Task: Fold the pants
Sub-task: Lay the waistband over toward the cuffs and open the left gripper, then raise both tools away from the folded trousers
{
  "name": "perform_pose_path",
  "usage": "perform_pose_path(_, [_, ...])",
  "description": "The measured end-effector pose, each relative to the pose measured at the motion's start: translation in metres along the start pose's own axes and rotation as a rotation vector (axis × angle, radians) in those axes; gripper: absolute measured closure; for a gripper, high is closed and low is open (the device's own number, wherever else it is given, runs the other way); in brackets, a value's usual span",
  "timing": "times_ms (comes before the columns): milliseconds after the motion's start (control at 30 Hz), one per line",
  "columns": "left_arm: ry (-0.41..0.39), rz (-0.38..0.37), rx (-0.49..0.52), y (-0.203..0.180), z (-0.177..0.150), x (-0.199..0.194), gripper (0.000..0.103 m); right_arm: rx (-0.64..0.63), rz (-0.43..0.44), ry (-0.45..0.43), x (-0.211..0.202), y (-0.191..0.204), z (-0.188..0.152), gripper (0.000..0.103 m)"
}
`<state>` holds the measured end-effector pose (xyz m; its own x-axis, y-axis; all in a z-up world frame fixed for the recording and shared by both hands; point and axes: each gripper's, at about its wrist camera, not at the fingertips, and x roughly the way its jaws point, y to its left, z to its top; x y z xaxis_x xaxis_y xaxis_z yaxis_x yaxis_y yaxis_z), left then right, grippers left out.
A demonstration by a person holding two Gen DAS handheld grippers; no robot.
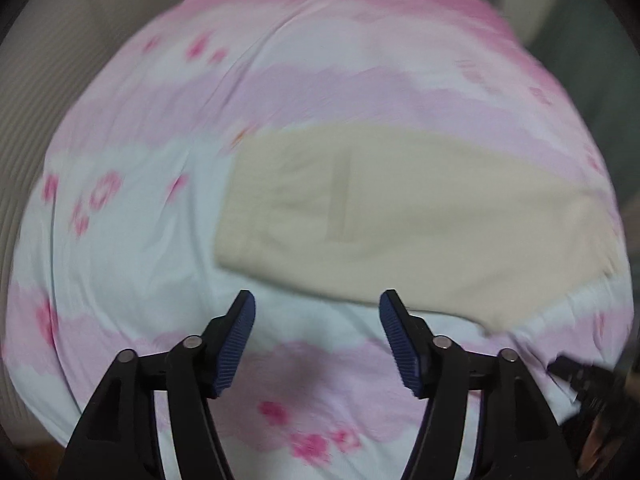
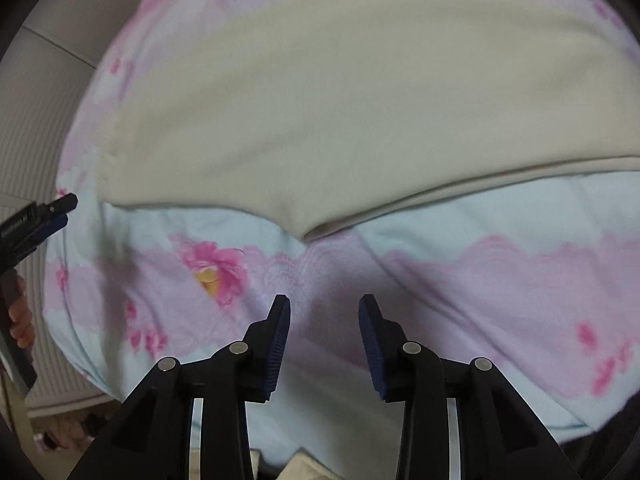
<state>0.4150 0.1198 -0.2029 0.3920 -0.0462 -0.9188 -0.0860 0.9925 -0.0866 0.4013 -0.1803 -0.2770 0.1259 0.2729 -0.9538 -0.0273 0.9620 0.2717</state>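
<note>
1. Lying flat on the flowered pink, lilac and pale-blue blanket [image 1: 132, 240], the cream pants [image 1: 400, 216] spread across its middle; in the left wrist view one squared end points toward the blanket's left edge, and a faint straight seam or pocket line shows on the cloth.
2. In the right wrist view the pants [image 2: 320, 120] fill the upper half, with a doubled edge running along their near side and dipping to a point just ahead of the jaws.
3. Left gripper [image 1: 316, 300]: jaws wide apart, nothing between them, poised over bare blanket just short of the pants' near edge; whether the tips touch the blanket cannot be told.
4. Right gripper [image 2: 324, 304]: jaws moderately open and empty, over the lilac band of the blanket, near the dipped edge of the pants but apart from it.
5. At the left rim of the right wrist view the left gripper appears side-on, with part of a hand [image 2: 20, 320] behind it.
6. Both views are blurred; the pants' far end is cut off, and what carries the blanket is hard to make out beyond a pale ribbed surface [image 2: 24, 140].
</note>
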Motion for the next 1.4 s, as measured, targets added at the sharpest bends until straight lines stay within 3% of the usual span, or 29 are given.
perform_pose_path(133, [-0.072,-0.101,0.117,-0.065,-0.001,-0.044,0.035,0.025,0.010,-0.117,-0.063,-0.011,0.002,0.062])
perform_pose_path(267, [-0.134,-0.178,0.189,-0.136,-0.002,-0.072,0.023,0.066,-0.016,-0.267,-0.133,-0.045,-0.005,0.051])
perform_pose_path(467, [-0.181,-0.222,0.362,-0.276,-0.009,-0.081,0.020,0.150,-0.060,-0.426,-0.201,-0.132,-0.014,0.051])
perform_pose_path(633, [-0.180,-0.206,0.438,-0.405,-0.023,-0.068,0.020,0.187,-0.068,-0.441,-0.224,-0.239,-0.007,0.051])
perform_pose_path(833, [-0.197,-0.276,0.566,-0.545,-0.041,-0.049,0.020,0.142,-0.082,-0.413,-0.238,-0.349,0.009,0.051])
perform_pose_path(967, [-0.165,-0.311,0.679,-0.624,-0.043,-0.034,0.020,0.187,-0.096,-0.424,-0.249,-0.420,0.010,0.051])
perform_pose_path(1167, [-0.120,-0.260,0.739,-0.687,-0.034,-0.006,0.020,0.338,-0.019,-0.439,-0.233,-0.505,0.029,0.051])
perform_pose_path(1400, [-0.019,-0.190,0.625,-0.696,-0.008,0.051,0.021,0.477,0.076,-0.368,-0.164,-0.555,0.075,0.057])
